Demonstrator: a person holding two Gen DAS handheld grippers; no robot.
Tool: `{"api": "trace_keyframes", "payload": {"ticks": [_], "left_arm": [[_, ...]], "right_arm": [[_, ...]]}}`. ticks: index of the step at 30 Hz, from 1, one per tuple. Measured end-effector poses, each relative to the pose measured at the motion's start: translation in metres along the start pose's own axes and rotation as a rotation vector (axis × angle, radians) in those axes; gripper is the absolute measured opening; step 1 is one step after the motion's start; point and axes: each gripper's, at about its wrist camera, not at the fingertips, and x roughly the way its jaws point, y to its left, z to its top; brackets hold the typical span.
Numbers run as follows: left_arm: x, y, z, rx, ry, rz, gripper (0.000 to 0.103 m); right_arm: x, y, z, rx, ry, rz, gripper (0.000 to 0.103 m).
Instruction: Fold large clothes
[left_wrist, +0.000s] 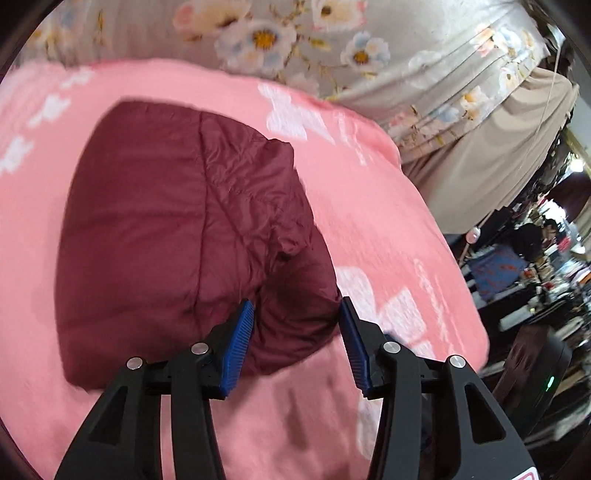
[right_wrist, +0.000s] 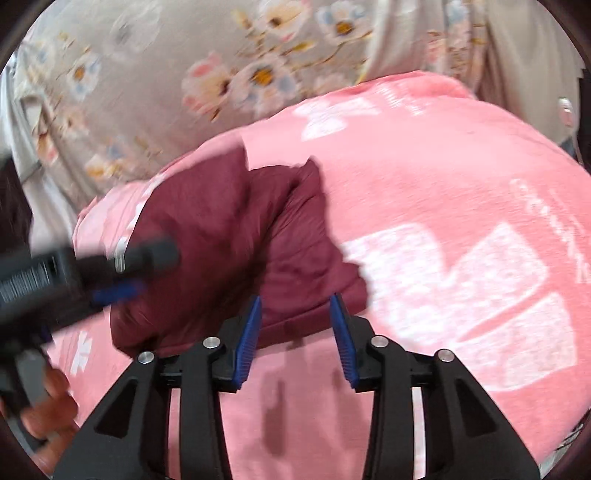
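You are looking down at a folded jacket (left_wrist: 177, 236) lying on a blanket (left_wrist: 369, 221), which is covering a bed sheet (left_wrist: 369, 44) that is showing behind it. In your left wrist view the jacket is sitting left of centre, with the left gripper (left_wrist: 297, 339) hanging above its near edge. A cluttered table (left_wrist: 535, 280) is standing off to the right. In your right wrist view the right gripper (right_wrist: 295, 332) is hanging near the jacket's near edge too.
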Motion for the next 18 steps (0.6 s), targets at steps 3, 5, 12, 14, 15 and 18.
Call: {"api": "trace_keyframes", "payload": {"ticks": [3,5,12,14,15,18], "left_arm": [[-0.022,0.009,-0.006,-0.031,-0.038,-0.028,0.056],[-0.049,0.025,-0.007,-0.064,-0.118,0.0,0.066],[-0.059,0.083,-0.001,-0.186,-0.148,0.239,0.066],[-0.054,0.093,-0.005,-0.19,-0.128,0.29,0.066],[-0.049,0.096,-0.007,-0.187,-0.121,0.308,0.066],[-0.042,0.1,-0.008,-0.174,-0.099,0.333,0.065]], "right_arm": [[-0.014,-0.008,0.007,0.004,-0.038,0.016,0.051],[-0.015,-0.004,0.012,-0.012,-0.048,0.045,0.053],[0.016,0.038,0.029,-0.051,0.015,0.186,0.064],[0.033,0.049,0.03,-0.073,0.053,0.175,0.064],[0.038,0.052,0.031,-0.074,0.068,0.19,0.056],[0.048,0.05,0.033,-0.053,0.102,0.251,0.012]]}}
